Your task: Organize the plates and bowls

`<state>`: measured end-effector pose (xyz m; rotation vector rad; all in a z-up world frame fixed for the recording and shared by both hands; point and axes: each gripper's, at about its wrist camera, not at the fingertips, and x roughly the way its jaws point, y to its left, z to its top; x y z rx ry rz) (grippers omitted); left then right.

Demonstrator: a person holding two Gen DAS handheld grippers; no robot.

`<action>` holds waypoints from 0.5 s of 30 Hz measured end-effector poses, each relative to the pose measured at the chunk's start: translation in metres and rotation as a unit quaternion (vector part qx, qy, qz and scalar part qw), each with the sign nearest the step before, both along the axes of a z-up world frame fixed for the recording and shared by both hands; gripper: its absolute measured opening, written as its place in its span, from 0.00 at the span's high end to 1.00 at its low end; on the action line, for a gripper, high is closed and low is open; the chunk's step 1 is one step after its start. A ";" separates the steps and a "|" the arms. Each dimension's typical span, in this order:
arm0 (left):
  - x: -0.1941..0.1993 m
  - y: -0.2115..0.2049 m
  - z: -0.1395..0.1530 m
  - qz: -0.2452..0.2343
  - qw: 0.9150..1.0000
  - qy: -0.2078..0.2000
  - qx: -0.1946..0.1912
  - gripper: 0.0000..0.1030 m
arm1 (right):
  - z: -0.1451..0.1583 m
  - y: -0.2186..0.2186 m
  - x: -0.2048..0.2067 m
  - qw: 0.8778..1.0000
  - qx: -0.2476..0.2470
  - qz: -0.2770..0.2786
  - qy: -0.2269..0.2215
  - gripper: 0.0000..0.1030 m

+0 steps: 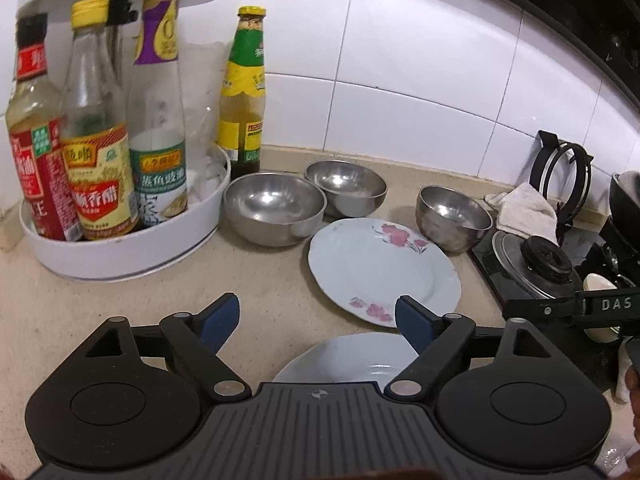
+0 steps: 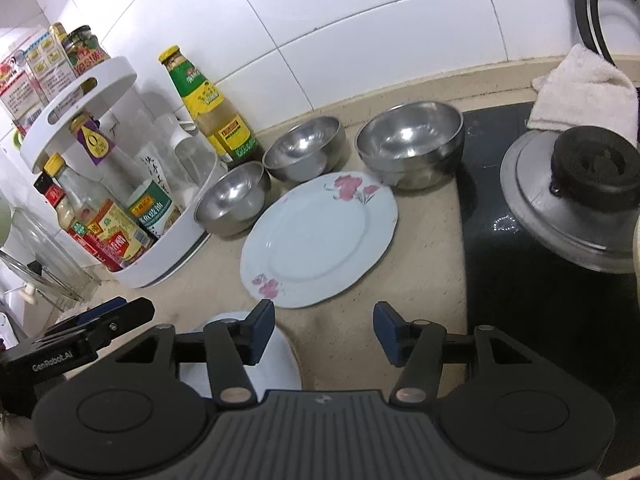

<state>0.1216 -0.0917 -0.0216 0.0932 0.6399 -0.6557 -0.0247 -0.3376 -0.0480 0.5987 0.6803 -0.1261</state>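
Observation:
A white plate with pink flowers (image 1: 382, 268) (image 2: 320, 240) lies flat on the beige counter. A second white plate (image 1: 348, 360) (image 2: 276, 360) lies nearer, partly under both grippers. Three steel bowls stand behind the flowered plate: left bowl (image 1: 274, 208) (image 2: 232, 198), middle bowl (image 1: 346, 188) (image 2: 304, 148), right bowl (image 1: 454, 218) (image 2: 410, 142). My left gripper (image 1: 318, 322) is open and empty above the near plate. My right gripper (image 2: 324, 332) is open and empty above the counter, just right of the near plate.
A white two-tier turntable (image 1: 120, 248) (image 2: 168, 256) with sauce bottles stands left. A green-labelled bottle (image 1: 244, 92) (image 2: 208, 108) stands by the tiled wall. A black cooktop (image 2: 540, 272) at right carries a pot lid (image 1: 536, 264) (image 2: 576, 208) and a white cloth (image 2: 588, 88).

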 end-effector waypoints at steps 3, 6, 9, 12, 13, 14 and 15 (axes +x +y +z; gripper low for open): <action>-0.005 -0.008 0.001 0.000 1.000 -0.004 0.001 0.12 | 0.001 -0.006 -0.003 1.000 0.004 0.004 -0.005 0.47; -0.008 -0.015 0.002 -0.002 1.000 -0.011 0.008 0.09 | 0.002 -0.010 -0.007 1.000 0.008 0.006 -0.010 0.44; -0.009 -0.022 0.005 -0.008 0.999 -0.024 0.019 0.09 | 0.002 -0.013 -0.007 1.000 0.011 0.008 -0.016 0.44; -0.006 -0.026 0.008 -0.014 0.999 -0.030 0.028 0.07 | 0.003 -0.015 -0.005 1.000 0.012 0.005 -0.016 0.44; -0.004 -0.028 0.008 -0.018 0.999 -0.030 0.031 0.07 | 0.003 -0.015 -0.004 1.000 0.012 0.006 -0.019 0.44; -0.001 -0.029 0.008 -0.021 0.999 -0.029 0.033 0.07 | 0.004 -0.014 -0.002 1.000 0.010 0.005 -0.022 0.44; 0.003 -0.031 0.007 -0.027 0.999 -0.030 0.036 0.07 | 0.004 -0.014 0.000 1.000 0.007 0.002 -0.023 0.44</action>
